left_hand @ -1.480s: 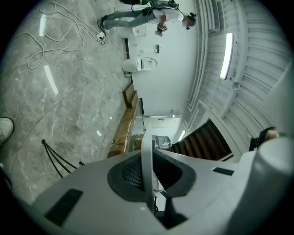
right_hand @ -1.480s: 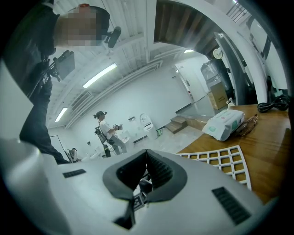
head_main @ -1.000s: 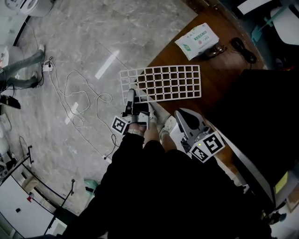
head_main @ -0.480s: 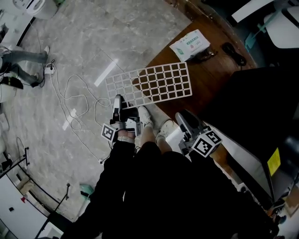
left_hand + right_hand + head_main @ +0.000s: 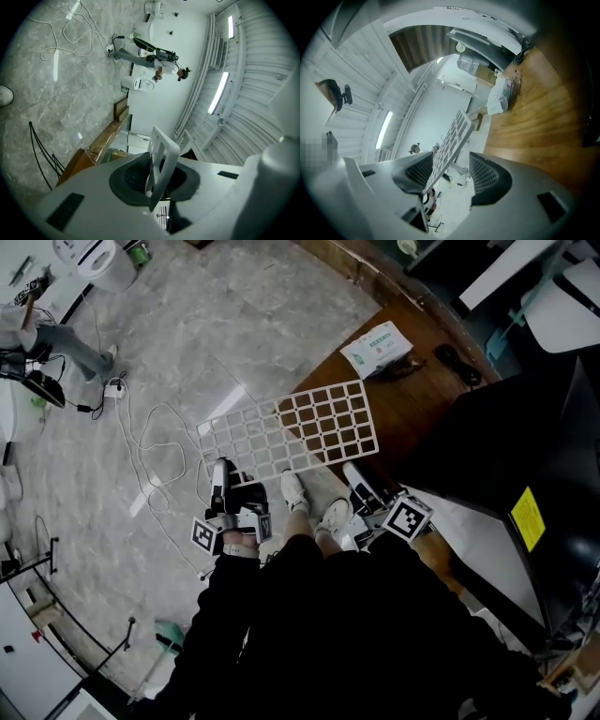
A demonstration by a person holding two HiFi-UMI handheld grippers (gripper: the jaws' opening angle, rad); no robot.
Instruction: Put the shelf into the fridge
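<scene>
**A:** Where is the shelf [image 5: 292, 434] hanging right now?

**B:** It is hanging in the air in front of the person's shoes [image 5: 294, 491]. In the head view it is lying partly over the grey floor [image 5: 187, 343] and partly over the corner of the wooden bench [image 5: 412, 399]. It is a white grid, and it is touching neither of them.

**A:** Who is carrying it?

**B:** The left tongs [image 5: 159, 179] are doing the carrying. Their pads are pinching the shelf's near rim, with the white frame standing up edge-on between them.

**A:** And the right tongs [image 5: 451, 171]?

**B:** They are standing spread wide, because their jaws have just been opening. The shelf's edge is running up between the two dark pads, close against the left one and well clear of the right one, so nothing is being squeezed there.

**A:** Is anything else lying around?

**B:** A white packet with green print [image 5: 377, 346] is lying on the bench beyond the shelf's far edge. A white cable [image 5: 155, 442] is looping over the floor to the left. At the right, a large dark unit with a yellow sticker [image 5: 527, 518] is filling the corner of the head view — I cannot tell what it is.
</scene>
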